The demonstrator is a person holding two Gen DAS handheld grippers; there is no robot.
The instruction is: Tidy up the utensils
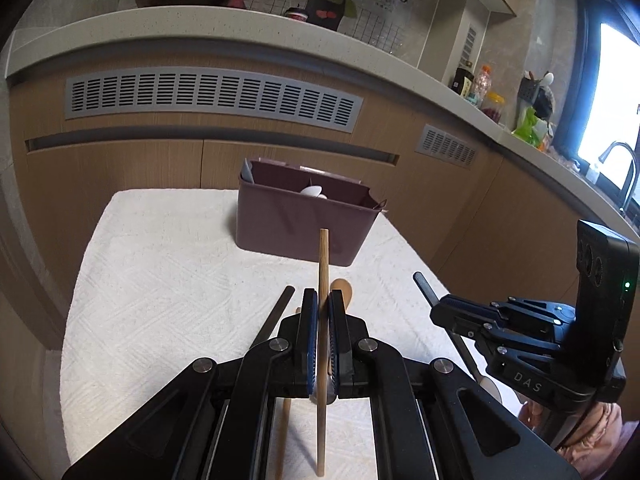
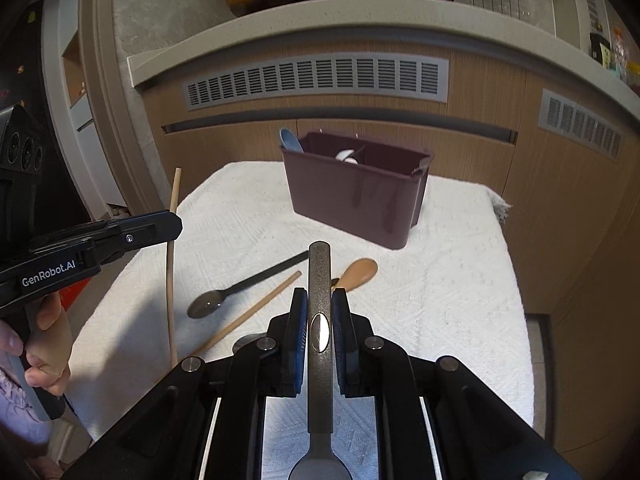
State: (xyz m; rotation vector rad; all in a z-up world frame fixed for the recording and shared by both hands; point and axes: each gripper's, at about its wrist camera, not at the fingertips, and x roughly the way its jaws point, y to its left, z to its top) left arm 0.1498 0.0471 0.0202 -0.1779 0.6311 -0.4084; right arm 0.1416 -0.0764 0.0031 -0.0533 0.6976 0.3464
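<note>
A: Where does the maroon utensil caddy (image 2: 360,192) sit?

B: On the white towel (image 2: 460,280), ahead of both grippers. The right gripper (image 2: 319,300) pinches a dark metal spoon (image 2: 319,280) lengthwise, handle aimed at the caddy.

A: And the left gripper (image 1: 323,300)?

B: Clamped on a wooden chopstick (image 1: 323,256), likewise pointing forward. Which is nearer is hard to judge.

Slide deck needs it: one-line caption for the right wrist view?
Right tool grips a dark metal spoon by its handle, facing the maroon utensil caddy on a white towel.
</note>
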